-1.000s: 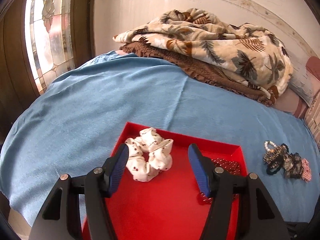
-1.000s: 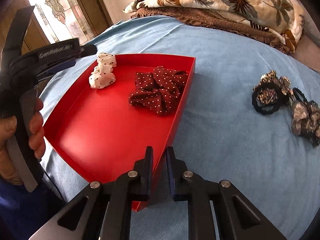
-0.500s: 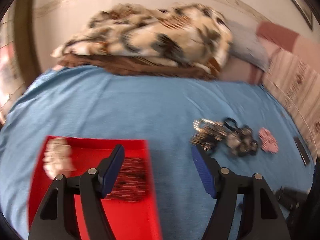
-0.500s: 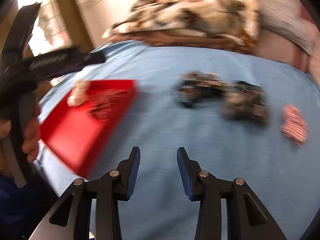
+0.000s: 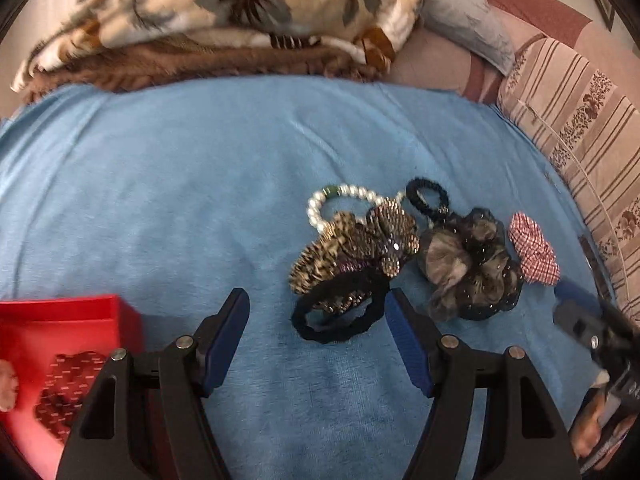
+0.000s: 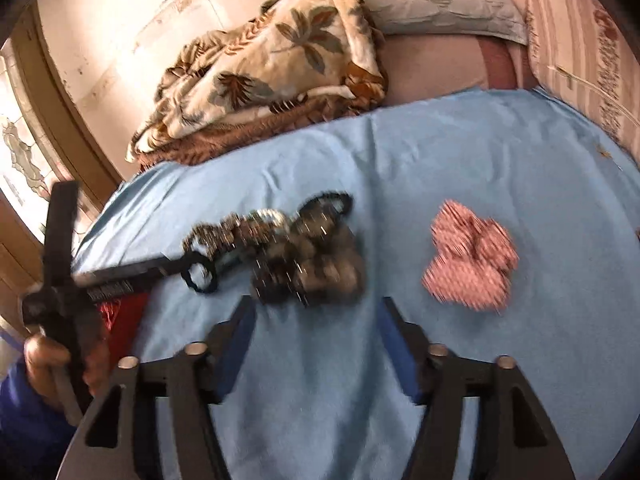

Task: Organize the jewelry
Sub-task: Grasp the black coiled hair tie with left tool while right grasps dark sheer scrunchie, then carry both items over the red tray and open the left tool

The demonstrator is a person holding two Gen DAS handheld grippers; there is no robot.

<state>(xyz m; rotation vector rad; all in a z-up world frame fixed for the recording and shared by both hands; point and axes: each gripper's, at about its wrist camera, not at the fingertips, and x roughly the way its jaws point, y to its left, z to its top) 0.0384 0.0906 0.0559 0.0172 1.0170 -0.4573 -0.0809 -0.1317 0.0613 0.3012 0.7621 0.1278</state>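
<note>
At the far left of the left wrist view, the corner of a red tray (image 5: 80, 312) lies on the bed's blue sheet (image 5: 160, 184), with a dark red dotted scrunchie (image 5: 64, 392) inside it and a pale scrap (image 5: 6, 390) at its very edge, too cut off to identify. The left tool (image 5: 316, 336) hangs over the sheet with its blue pads spread wide and nothing between them; it is empty. Just beyond its tips sits a black hair tie (image 5: 340, 312), touching a brown sequined scrunchie (image 5: 352, 248). A pearl bracelet (image 5: 340, 200) lies behind that, partly under it, and a small black loop (image 5: 428, 196) lies to its right. Next comes a grey-black sheer scrunchie (image 5: 472, 268), then a red checked scrunchie (image 5: 534, 248) just beside it. At the far right edge part of the right tool shows, blurred.

In the right wrist view, a hand (image 6: 44, 360) at the left grips the left tool's handle, its fingers reaching toward the blurred pile (image 6: 280, 248). The right tool (image 6: 316, 344) is empty; its jaws have just been opening and now stand wide apart above bare sheet. The checked scrunchie (image 6: 472, 264) lies ahead and to its right, apart from the pile. Folded blankets (image 6: 272, 64) rest at the head of the bed.
</note>
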